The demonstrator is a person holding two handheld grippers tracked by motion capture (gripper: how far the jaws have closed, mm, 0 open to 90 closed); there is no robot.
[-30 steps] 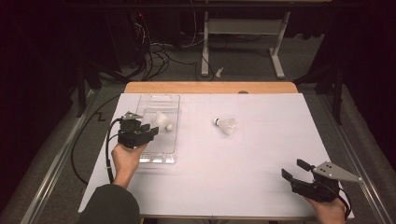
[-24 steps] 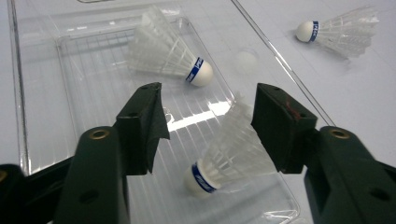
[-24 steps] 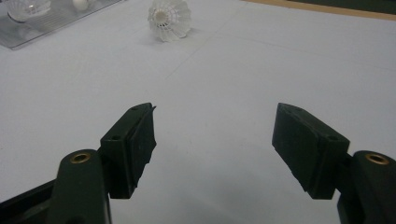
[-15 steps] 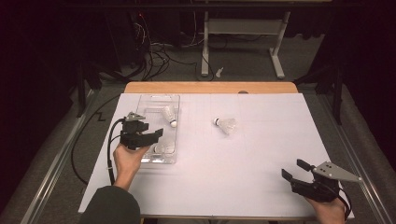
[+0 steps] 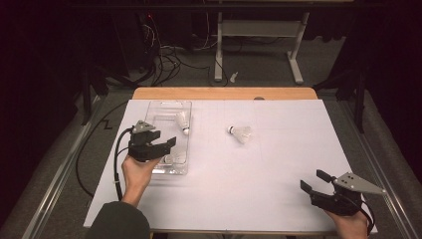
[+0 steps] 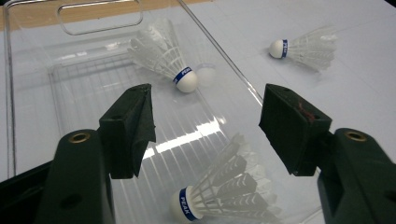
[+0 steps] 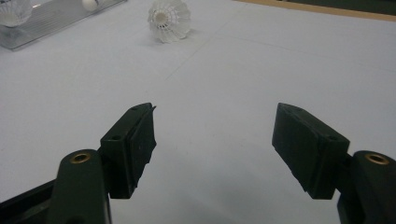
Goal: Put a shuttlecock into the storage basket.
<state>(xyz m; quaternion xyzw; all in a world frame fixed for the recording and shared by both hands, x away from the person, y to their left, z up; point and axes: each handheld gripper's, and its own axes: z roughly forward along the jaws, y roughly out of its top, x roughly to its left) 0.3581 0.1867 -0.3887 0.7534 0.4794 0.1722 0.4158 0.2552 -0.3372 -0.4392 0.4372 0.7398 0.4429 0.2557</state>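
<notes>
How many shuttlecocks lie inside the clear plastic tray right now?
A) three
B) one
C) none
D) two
D: two shuttlecocks lie in the clear plastic tray, one at the far end and one at the near end; a third shuttlecock rests outside it on the white table.

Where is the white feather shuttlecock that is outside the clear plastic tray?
In the high view it lies on the white table, right of the tray.
</notes>
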